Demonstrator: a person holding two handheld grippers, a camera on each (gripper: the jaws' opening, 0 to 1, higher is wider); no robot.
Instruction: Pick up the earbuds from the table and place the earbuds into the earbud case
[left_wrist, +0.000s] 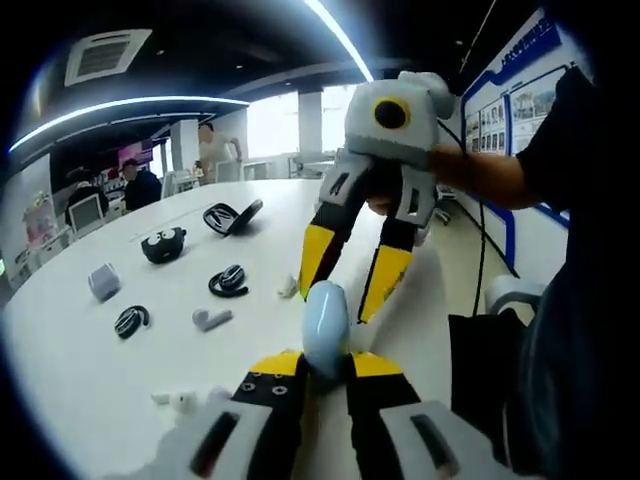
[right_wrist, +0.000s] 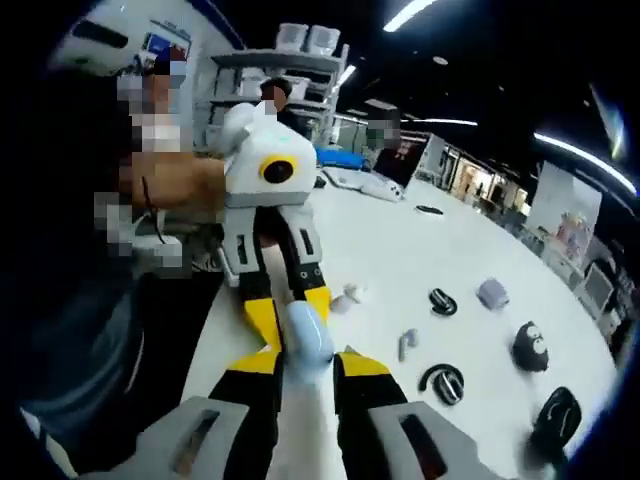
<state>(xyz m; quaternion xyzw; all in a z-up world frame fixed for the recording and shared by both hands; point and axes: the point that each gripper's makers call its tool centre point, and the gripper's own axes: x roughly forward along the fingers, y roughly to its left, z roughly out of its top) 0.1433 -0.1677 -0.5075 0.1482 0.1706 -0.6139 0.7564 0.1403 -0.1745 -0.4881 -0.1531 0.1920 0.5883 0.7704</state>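
Right now your left gripper (left_wrist: 322, 372) is clamped on the pale blue case (left_wrist: 325, 328), which stands up from between its jaws, off the table (left_wrist: 90, 370). Your right gripper (left_wrist: 345, 282) comes in from above with its jaws spread, one tip on each side of the top of the case; you cannot tell whether either tip touches it. In the right gripper view the same case (right_wrist: 306, 345) sits between the yellow-tipped jaws of the left gripper (right_wrist: 292, 312) and runs down between the right gripper's (right_wrist: 305, 385) own jaws. The earbuds lie on the table, apart from the case: a white earbud (left_wrist: 212, 318) beside a black ear-hook bud (left_wrist: 228, 281), a second white bud (left_wrist: 287, 288) near the right jaw tips, and a third (left_wrist: 180, 402) just beside your left gripper. Farther out lie another black hook bud (left_wrist: 131, 320), a lilac case (left_wrist: 103, 281), a round black case (left_wrist: 163, 245) and an open black case (left_wrist: 232, 217), well apart from both grippers
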